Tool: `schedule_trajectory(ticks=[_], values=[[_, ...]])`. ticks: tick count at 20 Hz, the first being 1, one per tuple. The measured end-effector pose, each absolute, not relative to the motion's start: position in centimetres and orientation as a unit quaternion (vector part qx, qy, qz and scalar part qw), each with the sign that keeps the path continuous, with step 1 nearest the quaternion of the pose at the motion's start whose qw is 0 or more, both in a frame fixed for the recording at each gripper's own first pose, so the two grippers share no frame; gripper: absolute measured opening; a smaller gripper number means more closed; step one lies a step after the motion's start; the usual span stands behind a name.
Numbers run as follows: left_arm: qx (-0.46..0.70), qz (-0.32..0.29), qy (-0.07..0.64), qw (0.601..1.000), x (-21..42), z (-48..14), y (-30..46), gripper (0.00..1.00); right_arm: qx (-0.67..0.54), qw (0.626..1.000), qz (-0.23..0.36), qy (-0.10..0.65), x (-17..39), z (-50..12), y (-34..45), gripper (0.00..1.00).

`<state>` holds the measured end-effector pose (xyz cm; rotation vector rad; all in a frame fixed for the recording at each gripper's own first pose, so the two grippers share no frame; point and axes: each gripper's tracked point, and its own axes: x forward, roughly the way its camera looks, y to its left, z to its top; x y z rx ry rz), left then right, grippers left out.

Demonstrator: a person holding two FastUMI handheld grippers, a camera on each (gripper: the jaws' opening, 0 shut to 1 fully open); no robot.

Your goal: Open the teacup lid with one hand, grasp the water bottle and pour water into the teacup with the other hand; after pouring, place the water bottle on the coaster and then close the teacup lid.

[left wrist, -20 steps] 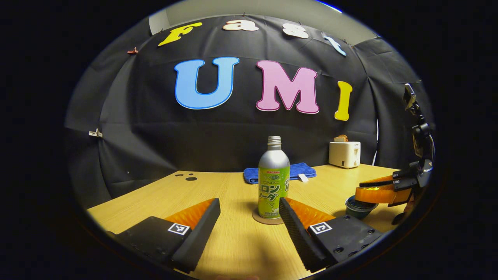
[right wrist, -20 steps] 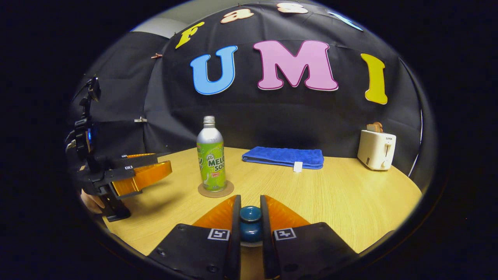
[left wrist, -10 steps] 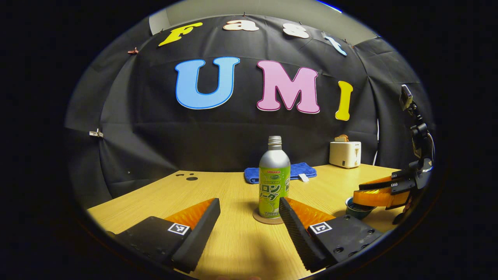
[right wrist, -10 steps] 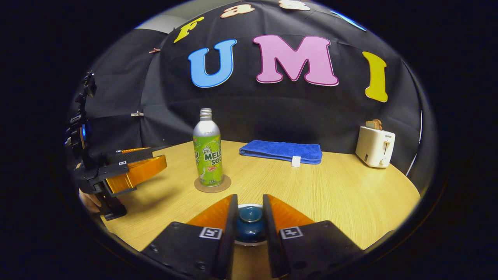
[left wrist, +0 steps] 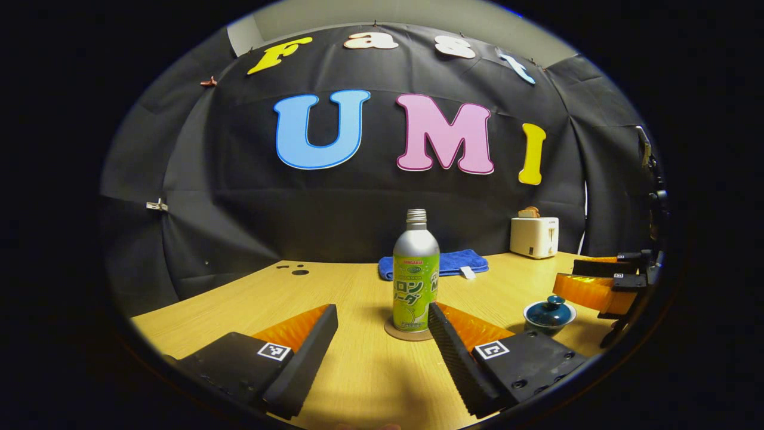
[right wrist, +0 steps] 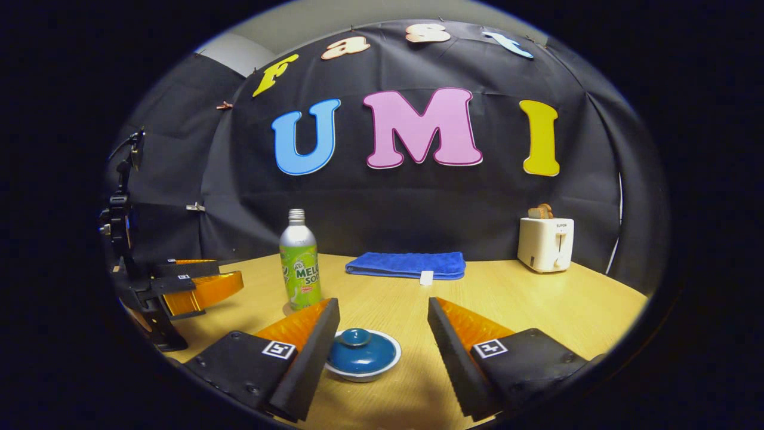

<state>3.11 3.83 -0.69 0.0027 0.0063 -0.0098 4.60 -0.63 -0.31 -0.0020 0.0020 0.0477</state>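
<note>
My right gripper point(right wrist: 378, 343) sits w/ fingers spread wide, either side of the lidded teacup point(right wrist: 362, 355) but clear of it, nothing held. The blue lid point(right wrist: 356, 347) is seated on the cup, knob up, cup resting on the wooden surface point(right wrist: 537, 304) just ahead of my fingertips. My left gripper point(left wrist: 382, 340) is spread wide too, empty, pointed at the soda bottle point(left wrist: 415, 272), which stands upright on its round coaster point(left wrist: 407, 332) near mid-surface. In the left gripper view the teacup point(left wrist: 549, 313) sits to the right of the bottle, w/ my right gripper point(left wrist: 597, 283) just behind it.

Judging by the layout, bottle on coaster and lid on cup, the task looks at or near its end; I can't tell from here whether there's water inside, since the lid hides it.

To finish this step well: back the right fingers straight off and up, keeping them wide so neither pad clips the rim or knob and shifts the lid. Check the lid sits flat, not cocked, from what I can make out it looks level, tho the fisheye bends things. Same on the left: pull away w/o brushing the bottle, it's tall and narrow, prob tips easily.

A folded blue towel point(right wrist: 407, 264) and white toaster point(right wrist: 546, 243) sit at the back, well apart from the work.
</note>
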Motion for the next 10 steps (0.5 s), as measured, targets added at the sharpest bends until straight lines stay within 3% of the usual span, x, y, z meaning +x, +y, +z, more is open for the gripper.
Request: schedule_trajectory(ticks=[2,10], values=[[0.001,0.002,0.003,1.000,2.6,-0.8,3.3,0.96,-0.001,1.000,0.004,0.000,4.2,-0.3,-1.6,0.99],[0.002,-0.025,0.001,1.000,2.0,-0.7,0.0,0.96,-0.002,1.000,-0.030,-0.001,3.1,-0.1,-2.8,0.99]])
